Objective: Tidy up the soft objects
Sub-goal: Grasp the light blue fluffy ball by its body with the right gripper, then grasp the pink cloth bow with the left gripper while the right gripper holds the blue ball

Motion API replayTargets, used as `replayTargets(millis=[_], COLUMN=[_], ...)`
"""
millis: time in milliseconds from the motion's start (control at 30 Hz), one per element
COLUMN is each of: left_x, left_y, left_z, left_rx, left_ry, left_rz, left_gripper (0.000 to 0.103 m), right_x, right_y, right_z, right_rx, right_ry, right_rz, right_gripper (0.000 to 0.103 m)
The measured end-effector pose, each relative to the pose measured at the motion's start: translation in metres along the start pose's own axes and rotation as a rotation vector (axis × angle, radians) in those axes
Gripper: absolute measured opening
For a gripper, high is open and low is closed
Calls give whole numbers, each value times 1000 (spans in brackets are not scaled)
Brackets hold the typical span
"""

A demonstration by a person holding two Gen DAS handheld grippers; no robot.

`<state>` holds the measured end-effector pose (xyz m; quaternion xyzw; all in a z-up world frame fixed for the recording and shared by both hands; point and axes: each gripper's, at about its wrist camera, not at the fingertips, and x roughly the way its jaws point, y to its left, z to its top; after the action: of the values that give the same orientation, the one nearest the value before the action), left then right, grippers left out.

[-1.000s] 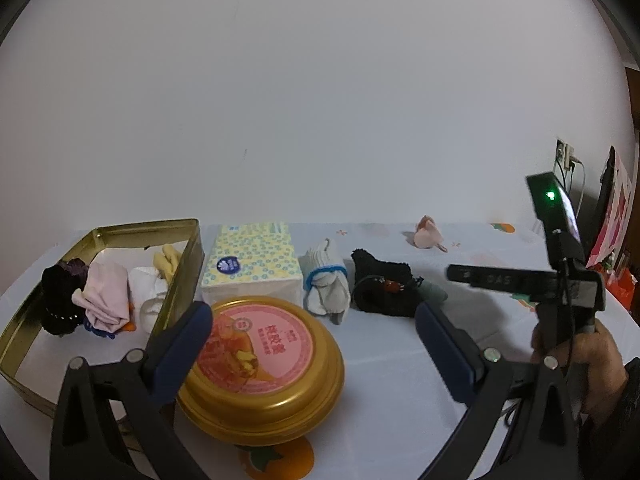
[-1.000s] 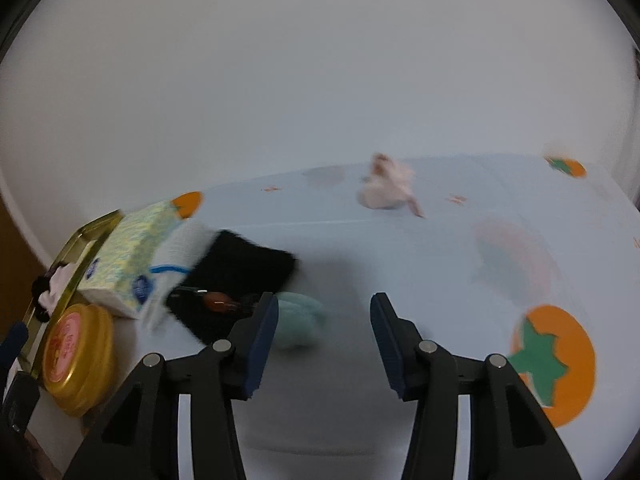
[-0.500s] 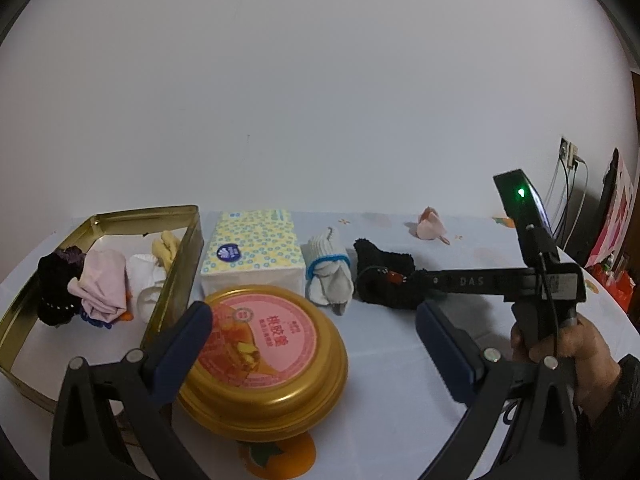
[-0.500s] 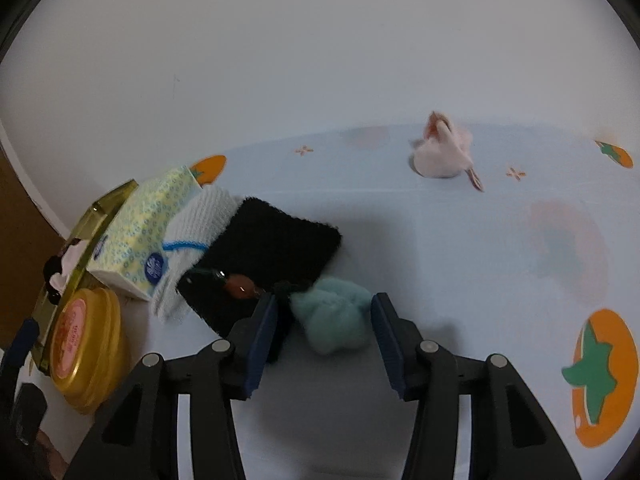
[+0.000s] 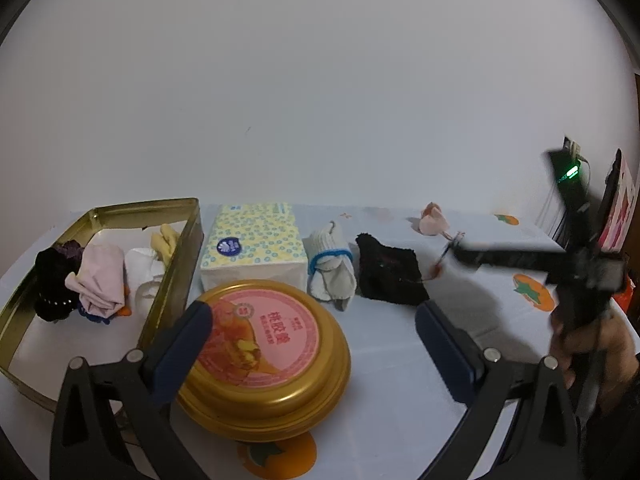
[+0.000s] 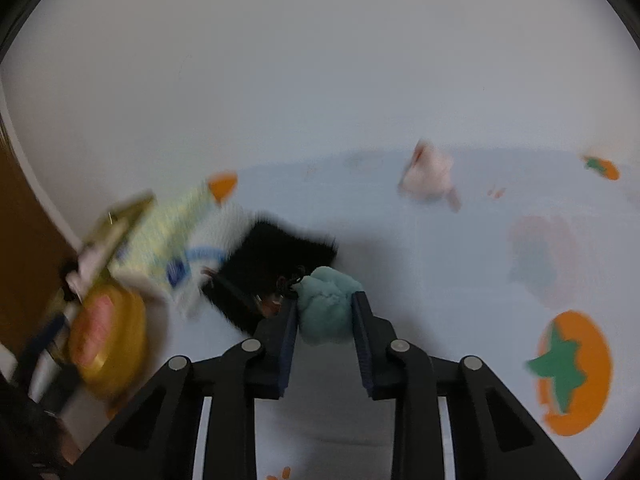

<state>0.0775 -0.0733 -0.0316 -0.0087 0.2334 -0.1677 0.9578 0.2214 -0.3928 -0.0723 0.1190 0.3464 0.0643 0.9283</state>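
Teal plush (image 6: pixel 326 306) pinched between right tool (image 6: pixel 325 322) fingers, beside black cloth (image 6: pixel 276 258)

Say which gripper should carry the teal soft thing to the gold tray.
Right. The right gripper is already shut on the teal ball. The left gripper hangs open and empty over the round tin, beside the tray.

A plain white wall (image 5: pixel 320 100) fills the upper part of both views, unmarked save a faint scuff near centre in the left wrist view. Below it, a table carries a pale tablecloth (image 5: pixel 384 344) printed with orange persimmon motifs (image 6: pixel 574 372). At the right edge of the left wrist view, a wall socket (image 5: pixel 573 146) with cables sits beside a pink-and-white printed sheet (image 5: pixel 620 204). A brown wooden surface (image 6: pixel 24 248) occupies the left edge of the right wrist view. Lighting is dim and even.
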Motion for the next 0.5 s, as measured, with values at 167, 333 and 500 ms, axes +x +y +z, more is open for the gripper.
replayTargets(millis=[167,333,500], left_x=[3,22,69], left_y=[-6,-40,-98], left_z=[5,28,54], left_rx=[-25,-19,75], left_ry=[-4,1,43], left_rz=[-37,-71,-56], left_gripper=[103,103,103], right_x=[-37,-50,-44], right_y=[-28,-45,-66], right_z=[13,19,25], right_rx=[111,105,62], right_ry=[-190,-286,-306], right_rz=[-22,-123,-194], right_gripper=[29,29,29])
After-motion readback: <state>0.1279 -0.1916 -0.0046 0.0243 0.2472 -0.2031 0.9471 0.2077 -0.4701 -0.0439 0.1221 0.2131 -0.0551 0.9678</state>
